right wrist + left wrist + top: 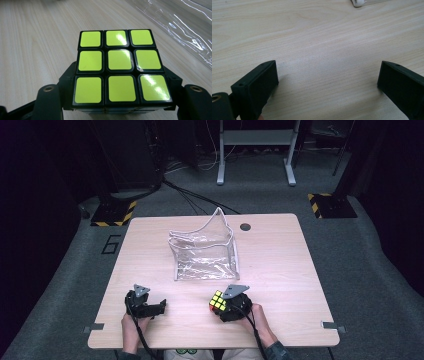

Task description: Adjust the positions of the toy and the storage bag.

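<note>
Right gripper point(223, 304) clamped on the yellow-topped plastic puzzle cube point(218, 300), just in front of the clear plastic zip bag point(205, 252). Left gripper point(327, 82) wide apart, holding nothing. Best to keep squeezing, lift level, aim for the bag's mouth.

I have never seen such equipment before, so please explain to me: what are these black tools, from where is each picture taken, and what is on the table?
A person sits at a wooden table and holds a hand tool in each hand; each tool has two black jaws that pinch things. One picture looks down from a camera fixed above the table. The other two come from small cameras riding on the tools, looking along their jaws. The left gripper has its jaws wide open above bare wood, with nothing between them. The right gripper is closed on a puzzle cube, yellow face toward that camera. A clear plastic pouch stands open farther back on the table.
</note>
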A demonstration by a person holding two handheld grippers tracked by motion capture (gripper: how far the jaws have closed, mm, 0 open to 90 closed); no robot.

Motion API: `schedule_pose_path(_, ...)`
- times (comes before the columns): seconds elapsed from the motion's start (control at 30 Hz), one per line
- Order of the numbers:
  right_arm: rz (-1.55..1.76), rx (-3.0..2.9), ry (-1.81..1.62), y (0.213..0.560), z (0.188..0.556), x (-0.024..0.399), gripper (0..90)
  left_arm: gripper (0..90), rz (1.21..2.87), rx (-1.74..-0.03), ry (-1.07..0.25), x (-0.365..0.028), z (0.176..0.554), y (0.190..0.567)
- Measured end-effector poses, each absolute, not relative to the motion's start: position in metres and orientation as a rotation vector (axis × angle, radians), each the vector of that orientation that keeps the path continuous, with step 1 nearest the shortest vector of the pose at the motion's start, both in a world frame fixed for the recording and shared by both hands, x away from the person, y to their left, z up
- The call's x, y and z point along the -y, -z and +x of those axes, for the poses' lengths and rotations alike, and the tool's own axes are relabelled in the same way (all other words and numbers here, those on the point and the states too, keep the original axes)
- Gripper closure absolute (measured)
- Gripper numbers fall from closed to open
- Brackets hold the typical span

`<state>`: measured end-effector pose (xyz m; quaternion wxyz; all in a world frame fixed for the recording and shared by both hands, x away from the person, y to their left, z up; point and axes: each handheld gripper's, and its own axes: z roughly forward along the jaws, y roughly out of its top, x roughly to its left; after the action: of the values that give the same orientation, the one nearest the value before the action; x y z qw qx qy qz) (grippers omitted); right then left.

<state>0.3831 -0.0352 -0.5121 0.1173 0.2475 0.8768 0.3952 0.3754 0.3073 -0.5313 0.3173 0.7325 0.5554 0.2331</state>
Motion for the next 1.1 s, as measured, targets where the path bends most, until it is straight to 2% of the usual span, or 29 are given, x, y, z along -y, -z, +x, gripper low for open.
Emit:
schedule_pose_path(0.27,0.759,-2.569,-1.168,0.514,0.385,0.034,31.9,3.2,1.927,-1.462,-0.614,-0.307,0.375,0.531)
schedule_pose_path(0.33,0.766,-2.566,-1.169,0.514,0.385,0.034,28.4,3.2,1.927,-1.462,-0.614,-0.307,0.375,0.531)
schedule_pose_path(0.43,0.809,-2.557,-1.211,0.514,0.385,0.037,17.4,3.2,1.927,-1.463,-0.614,-0.307,0.375,0.531)
schedule_pose_path(0.5,0.807,-2.556,-1.217,0.513,0.384,0.038,15.6,3.1,1.926,-1.464,-0.614,-0.307,0.375,0.531)
schedule_pose_path(1.1,0.882,-2.515,-1.259,0.496,0.382,0.066,6.7,3.0,1.928,-1.466,-0.611,-0.307,0.375,0.531)
